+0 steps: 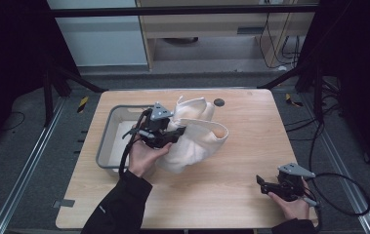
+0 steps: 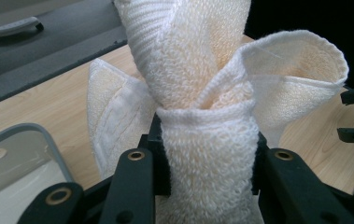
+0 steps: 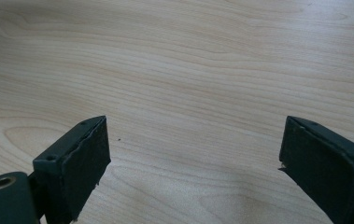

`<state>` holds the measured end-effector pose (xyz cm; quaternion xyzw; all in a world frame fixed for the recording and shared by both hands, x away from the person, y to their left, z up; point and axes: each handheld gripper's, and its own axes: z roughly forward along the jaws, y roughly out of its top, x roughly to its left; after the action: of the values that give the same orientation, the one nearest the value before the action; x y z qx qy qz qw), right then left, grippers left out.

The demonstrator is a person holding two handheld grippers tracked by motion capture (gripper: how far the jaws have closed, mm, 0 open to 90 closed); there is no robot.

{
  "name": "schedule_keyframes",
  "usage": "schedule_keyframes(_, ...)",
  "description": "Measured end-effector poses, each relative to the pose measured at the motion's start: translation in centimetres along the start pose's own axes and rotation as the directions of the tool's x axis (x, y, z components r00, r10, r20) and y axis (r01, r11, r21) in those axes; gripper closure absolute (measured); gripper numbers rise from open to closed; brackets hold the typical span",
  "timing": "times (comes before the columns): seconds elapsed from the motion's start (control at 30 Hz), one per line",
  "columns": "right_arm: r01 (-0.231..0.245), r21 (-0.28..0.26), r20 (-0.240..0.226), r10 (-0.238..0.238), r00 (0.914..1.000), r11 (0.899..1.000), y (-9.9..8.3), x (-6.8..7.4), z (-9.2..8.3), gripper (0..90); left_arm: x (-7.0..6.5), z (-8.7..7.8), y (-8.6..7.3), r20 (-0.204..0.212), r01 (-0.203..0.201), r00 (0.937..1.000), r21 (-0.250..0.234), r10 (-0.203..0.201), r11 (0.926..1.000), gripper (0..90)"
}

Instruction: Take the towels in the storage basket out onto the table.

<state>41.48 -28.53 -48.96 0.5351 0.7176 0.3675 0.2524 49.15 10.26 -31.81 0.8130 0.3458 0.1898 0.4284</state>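
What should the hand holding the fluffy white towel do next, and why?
Probably carry the cream-white terry towel sideways over the grey plastic tray beside it: the left gripper is clamped on the bunched cloth and holds it up, while the open right gripper waits apart over the table.

A: What lies ahead of the right gripper (image 3: 193,154)?

B: A light wooden table (image 3: 188,70), its grain running in long, wavy bands across the surface.

A: And how do the jaws stand?

B: Wide apart, both black and rising from the bottom edge. Bare table surface shows between them, with nothing held there.

A: Anything on the wood close to them?

B: A tiny dark speck (image 3: 119,139), just beside the jaw at the left of the view. At the far top right corner, the table's edge gives way to a sliver of something dark.
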Motion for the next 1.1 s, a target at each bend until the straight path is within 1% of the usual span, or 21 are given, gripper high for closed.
schedule_keyframes(0.23,0.005,0.000,0.001,-0.005,1.0000,1.000,0.0,0.0,0.0,8.7,-0.6,1.8,-0.5,0.017,0.002,0.9998,0.022,-0.003,0.9997,65.6)
schedule_keyframes(0.27,0.003,0.001,0.000,-0.003,1.0000,1.000,0.0,0.0,0.0,8.7,-0.6,1.8,-0.5,0.017,0.002,0.9998,0.022,-0.003,0.9997,65.5)
schedule_keyframes(0.4,0.003,0.001,0.000,-0.003,1.0000,1.000,0.0,0.0,0.0,8.7,-0.9,2.9,-0.9,0.019,-0.001,0.9998,0.037,0.000,0.9993,65.5)
schedule_keyframes(0.5,0.003,0.002,0.000,-0.003,1.0000,1.000,0.0,0.0,0.0,8.7,-1.0,3.3,-1.1,0.017,0.000,0.9999,0.044,-0.001,0.9991,65.5)
schedule_keyframes(0.63,0.005,0.001,0.000,-0.005,1.0000,1.000,0.0,0.0,0.0,8.7,-1.3,4.3,-1.5,0.024,0.006,0.9997,0.051,-0.008,0.9987,65.5)
schedule_keyframes(0.9,0.007,0.001,0.000,-0.007,1.0000,1.000,0.0,0.0,0.0,8.7,-1.9,5.5,-1.9,0.033,0.013,0.9994,0.052,-0.014,0.9986,65.5)
schedule_keyframes(0.97,0.011,0.002,-0.001,-0.011,0.9999,1.000,0.0,0.0,0.0,8.8,-2.1,5.9,-2.1,0.043,0.010,0.9990,0.057,-0.012,0.9983,65.5)
schedule_keyframes(1.1,0.010,0.002,-0.002,-0.010,1.0000,1.000,0.0,0.0,0.0,8.8,-2.5,6.3,-2.3,0.047,0.003,0.9989,0.063,-0.006,0.9980,65.4)
